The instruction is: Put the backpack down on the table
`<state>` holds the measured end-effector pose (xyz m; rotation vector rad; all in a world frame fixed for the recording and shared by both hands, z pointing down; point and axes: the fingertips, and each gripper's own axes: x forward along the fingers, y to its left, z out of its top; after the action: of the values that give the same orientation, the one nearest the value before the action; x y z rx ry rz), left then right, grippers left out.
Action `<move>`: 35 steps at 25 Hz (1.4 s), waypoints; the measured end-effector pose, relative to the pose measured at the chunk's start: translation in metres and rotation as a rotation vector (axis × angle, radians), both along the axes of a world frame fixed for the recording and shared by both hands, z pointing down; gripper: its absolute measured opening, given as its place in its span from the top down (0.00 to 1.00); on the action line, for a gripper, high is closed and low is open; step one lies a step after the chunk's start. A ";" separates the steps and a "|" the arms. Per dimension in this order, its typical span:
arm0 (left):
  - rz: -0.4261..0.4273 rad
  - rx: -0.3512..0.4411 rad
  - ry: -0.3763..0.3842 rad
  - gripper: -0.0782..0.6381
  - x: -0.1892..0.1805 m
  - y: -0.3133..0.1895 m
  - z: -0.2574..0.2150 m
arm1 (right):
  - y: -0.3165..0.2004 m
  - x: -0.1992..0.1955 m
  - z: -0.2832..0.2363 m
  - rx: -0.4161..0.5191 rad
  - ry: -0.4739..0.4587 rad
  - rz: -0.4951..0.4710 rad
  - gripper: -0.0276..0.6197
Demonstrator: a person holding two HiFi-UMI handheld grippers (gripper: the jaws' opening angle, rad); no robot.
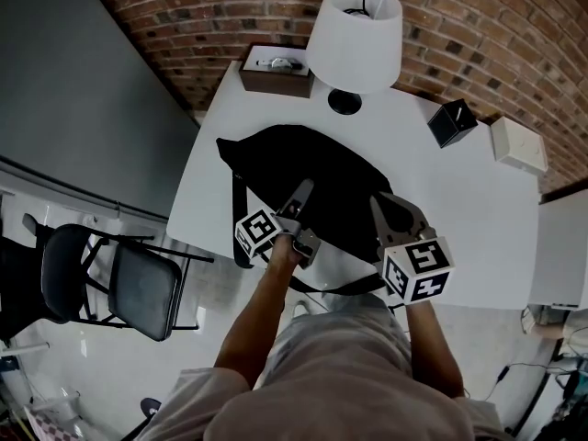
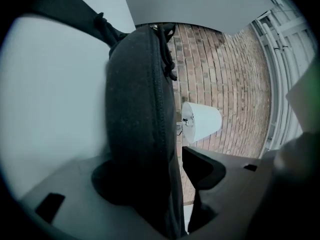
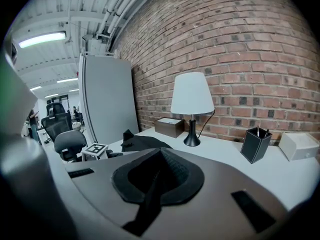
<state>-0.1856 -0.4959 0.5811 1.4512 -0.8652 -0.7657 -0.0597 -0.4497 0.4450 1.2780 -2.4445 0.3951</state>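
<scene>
Backpack: the black backpack (image 1: 303,177) lies flat on the white table (image 1: 441,182), toward its front left corner. One strap (image 1: 335,288) hangs over the front edge.
Left jaws: the left gripper (image 1: 301,194) is closed on the backpack's thick, zippered edge. The fabric fills the space between the pads, with only a thin slit showing beside one pad.
Right jaws: the right gripper (image 1: 395,211) has its pads pressed together with nothing between them. It is held over the backpack's right end, near the front edge.
Left arm: the bare forearm reaches forward from the front edge. The left hand (image 1: 287,249) is wrapped round the handle and the jaws point toward the back left corner.
Right arm: it is extended alongside the left. The gripper is held about level, facing the lamp (image 3: 192,101) at the back edge.
</scene>
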 end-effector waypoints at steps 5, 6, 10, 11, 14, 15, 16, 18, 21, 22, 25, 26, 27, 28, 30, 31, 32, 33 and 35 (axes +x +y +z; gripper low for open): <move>0.021 -0.039 -0.062 0.49 -0.006 0.010 0.004 | 0.007 -0.005 -0.003 0.004 -0.008 0.001 0.95; 0.025 -0.039 -0.070 0.49 -0.007 0.012 0.003 | 0.008 -0.007 -0.003 0.005 -0.010 0.000 0.95; 0.040 -0.037 -0.086 0.49 -0.013 0.020 0.002 | 0.015 -0.016 -0.004 0.008 -0.021 -0.006 0.95; 0.047 -0.040 -0.090 0.49 -0.014 0.023 0.002 | 0.017 -0.018 -0.005 0.009 -0.023 -0.008 0.95; 0.064 -0.054 -0.106 0.49 -0.019 0.034 0.005 | 0.023 -0.025 -0.006 0.012 -0.028 -0.013 0.95; 0.068 -0.058 -0.113 0.49 -0.020 0.037 0.006 | 0.026 -0.028 -0.006 0.012 -0.030 -0.015 0.95; 0.072 -0.062 -0.118 0.49 -0.022 0.040 0.007 | 0.027 -0.030 -0.007 0.013 -0.032 -0.017 0.95; 0.080 -0.066 -0.129 0.49 -0.026 0.045 0.008 | 0.031 -0.035 -0.007 0.015 -0.035 -0.021 0.95; 0.088 -0.066 -0.146 0.49 -0.031 0.053 0.008 | 0.038 -0.041 -0.007 0.016 -0.040 -0.024 0.95; 0.092 -0.065 -0.152 0.49 -0.032 0.056 0.008 | 0.041 -0.043 -0.008 0.016 -0.042 -0.024 0.95; 0.107 -0.054 -0.181 0.49 -0.035 0.063 0.004 | 0.046 -0.047 -0.009 0.019 -0.048 -0.025 0.95; 0.117 -0.048 -0.199 0.49 -0.035 0.066 0.002 | 0.048 -0.049 -0.010 0.020 -0.050 -0.025 0.95; 0.129 -0.042 -0.224 0.49 -0.035 0.069 0.000 | 0.051 -0.050 -0.011 0.022 -0.052 -0.026 0.95; 0.142 -0.038 -0.257 0.49 -0.035 0.072 0.000 | 0.053 -0.052 -0.011 0.023 -0.054 -0.027 0.95; 0.165 -0.035 -0.332 0.49 -0.036 0.079 -0.002 | 0.058 -0.055 -0.013 0.026 -0.057 -0.030 0.95; 0.174 -0.029 -0.368 0.49 -0.036 0.082 -0.005 | 0.061 -0.057 -0.014 0.027 -0.059 -0.032 0.95; 0.182 -0.019 -0.403 0.49 -0.036 0.085 -0.009 | 0.063 -0.059 -0.015 0.029 -0.061 -0.034 0.95; 0.190 -0.006 -0.437 0.49 -0.036 0.088 -0.014 | 0.066 -0.061 -0.016 0.031 -0.064 -0.035 0.95; 0.207 0.024 -0.504 0.50 -0.034 0.094 -0.026 | 0.072 -0.064 -0.018 0.035 -0.068 -0.038 0.95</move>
<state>-0.2196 -0.4018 0.5554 1.7581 -1.0606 -0.2532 -0.1241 -0.3776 0.4274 1.2491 -2.5392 0.3934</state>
